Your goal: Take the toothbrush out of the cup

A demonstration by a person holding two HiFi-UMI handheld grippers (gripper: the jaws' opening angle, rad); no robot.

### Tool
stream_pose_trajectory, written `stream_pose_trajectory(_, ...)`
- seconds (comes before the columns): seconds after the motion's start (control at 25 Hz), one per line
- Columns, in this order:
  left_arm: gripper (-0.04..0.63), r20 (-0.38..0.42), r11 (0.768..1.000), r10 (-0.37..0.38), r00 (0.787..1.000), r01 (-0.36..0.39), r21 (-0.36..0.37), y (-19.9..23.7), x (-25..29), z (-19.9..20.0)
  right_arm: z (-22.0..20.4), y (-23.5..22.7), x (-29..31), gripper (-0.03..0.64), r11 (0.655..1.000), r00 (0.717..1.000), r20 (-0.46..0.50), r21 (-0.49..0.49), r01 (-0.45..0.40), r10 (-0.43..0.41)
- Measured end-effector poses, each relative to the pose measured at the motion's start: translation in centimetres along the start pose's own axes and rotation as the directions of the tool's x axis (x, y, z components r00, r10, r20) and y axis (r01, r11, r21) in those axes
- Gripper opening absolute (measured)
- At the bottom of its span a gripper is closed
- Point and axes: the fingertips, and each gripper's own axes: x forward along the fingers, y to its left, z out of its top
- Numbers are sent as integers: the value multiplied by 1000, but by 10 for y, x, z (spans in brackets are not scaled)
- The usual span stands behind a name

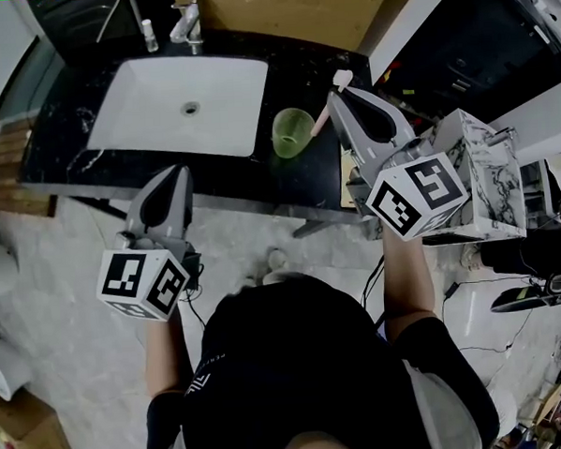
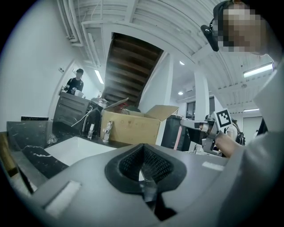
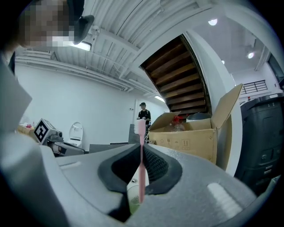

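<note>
A green see-through cup stands on the black counter, right of the white basin. A pink toothbrush leans up and right from the cup's right rim; whether its lower end is still inside I cannot tell. My right gripper is shut on its handle. In the right gripper view the toothbrush stands upright between the pads, bristle head on top, with the cup just beneath. My left gripper hangs at the counter's front edge, left of the cup, shut and holding nothing.
The white basin fills the counter's left part, with a faucet and a small bottle behind it. A cardboard box stands at the back. A white marbled box sits right of my right gripper.
</note>
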Motion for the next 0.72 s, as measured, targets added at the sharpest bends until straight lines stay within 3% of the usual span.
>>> stream_pose_trajectory(0.72,12,-49,993,-114,992,114,-5,-21,24,-10,-42,-24,-42,17,985,986,-82,80,150,-143)
